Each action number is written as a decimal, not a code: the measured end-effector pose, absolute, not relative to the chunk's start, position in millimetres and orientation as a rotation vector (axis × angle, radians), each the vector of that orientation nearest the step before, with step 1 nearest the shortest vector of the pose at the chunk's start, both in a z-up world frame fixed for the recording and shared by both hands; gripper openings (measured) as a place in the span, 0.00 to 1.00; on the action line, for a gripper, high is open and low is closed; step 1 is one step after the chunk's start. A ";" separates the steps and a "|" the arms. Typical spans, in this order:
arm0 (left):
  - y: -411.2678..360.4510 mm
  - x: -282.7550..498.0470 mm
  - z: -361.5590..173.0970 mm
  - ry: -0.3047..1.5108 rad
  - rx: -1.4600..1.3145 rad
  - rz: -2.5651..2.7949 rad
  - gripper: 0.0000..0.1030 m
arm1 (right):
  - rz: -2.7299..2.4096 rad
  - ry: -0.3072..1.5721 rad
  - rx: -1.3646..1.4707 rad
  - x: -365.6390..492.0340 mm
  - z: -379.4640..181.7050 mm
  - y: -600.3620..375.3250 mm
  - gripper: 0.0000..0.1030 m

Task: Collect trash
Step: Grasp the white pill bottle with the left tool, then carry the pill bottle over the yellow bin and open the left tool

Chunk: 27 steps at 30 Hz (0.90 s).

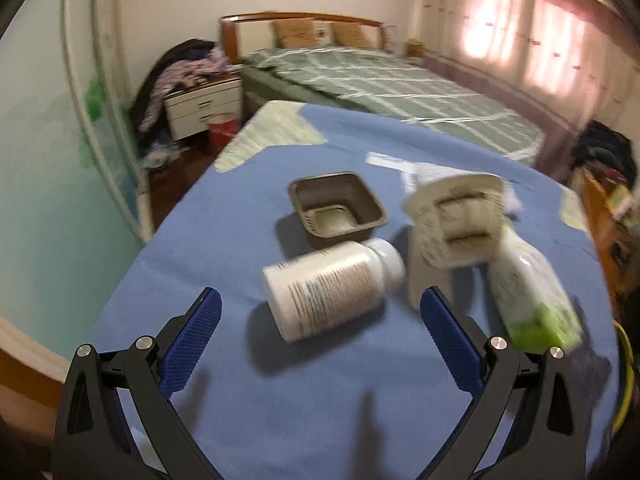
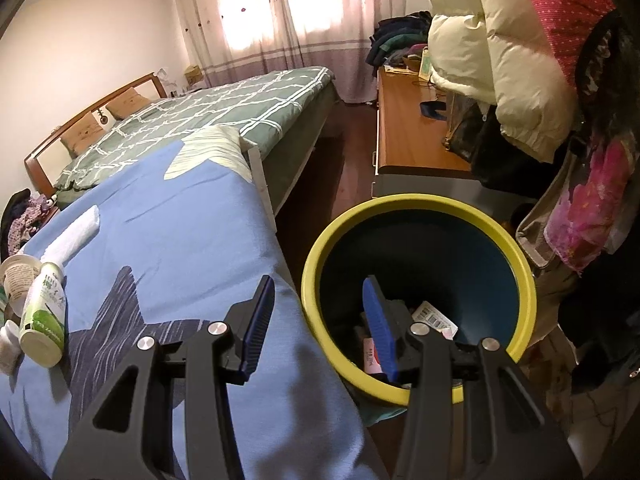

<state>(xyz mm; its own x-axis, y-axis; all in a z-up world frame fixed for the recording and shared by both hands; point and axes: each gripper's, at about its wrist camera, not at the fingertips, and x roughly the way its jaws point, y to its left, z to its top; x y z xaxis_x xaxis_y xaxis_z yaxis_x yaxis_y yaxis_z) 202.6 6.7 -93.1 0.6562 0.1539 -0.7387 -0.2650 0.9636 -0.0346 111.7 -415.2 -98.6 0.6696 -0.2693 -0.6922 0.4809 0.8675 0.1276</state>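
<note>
On the blue cloth [image 1: 192,248] a white pill bottle [image 1: 332,288] lies on its side. My left gripper [image 1: 320,294] hovers just in front of it, open wide, with nothing between its fingers. Behind the bottle stands an empty brown square tray [image 1: 338,210]. To the right are a tipped white cup [image 1: 456,220] and a lying green-and-white bottle [image 1: 532,300]. My right gripper [image 2: 319,280] is open and empty, over the gap between the table's edge and a yellow-rimmed bin [image 2: 420,202]. Paper scraps [image 2: 434,316] lie in the bin. The green-and-white bottle [image 2: 42,316] and cup [image 2: 18,276] show at the far left.
A rolled white towel [image 2: 76,232] lies on the cloth. A bed with a green checked cover [image 1: 380,80] stands behind the table. A wooden dresser [image 2: 408,132] and hanging coats [image 2: 500,60] crowd the right side of the bin. A white nightstand [image 1: 200,104] stands left of the bed.
</note>
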 end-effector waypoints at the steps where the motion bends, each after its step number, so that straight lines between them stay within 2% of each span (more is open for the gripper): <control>1: 7.6 208.8 -96.5 0.834 -0.160 0.260 0.95 | -0.427 0.723 0.314 112.0 -98.9 -415.3 0.43; 17: 14.0 256.4 -125.6 0.890 -0.287 0.319 0.95 | -0.388 0.735 0.343 115.4 -101.7 -415.6 0.43; 19: 16.4 258.3 -128.6 0.891 -0.290 0.318 0.87 | -0.386 0.734 0.344 115.2 -101.6 -415.5 0.43; 27: 13.3 236.7 -117.5 0.866 -0.272 0.236 0.87 | -0.383 0.720 0.333 112.1 -99.3 -413.5 0.43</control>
<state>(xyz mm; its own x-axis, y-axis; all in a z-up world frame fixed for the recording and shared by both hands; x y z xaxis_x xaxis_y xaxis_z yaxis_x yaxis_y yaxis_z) 236.7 13.3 -117.5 0.6259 0.0932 -0.7743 -0.3121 0.9398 -0.1391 112.1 -413.5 -99.3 0.6885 -0.2235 -0.6900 0.4479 0.8792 0.1622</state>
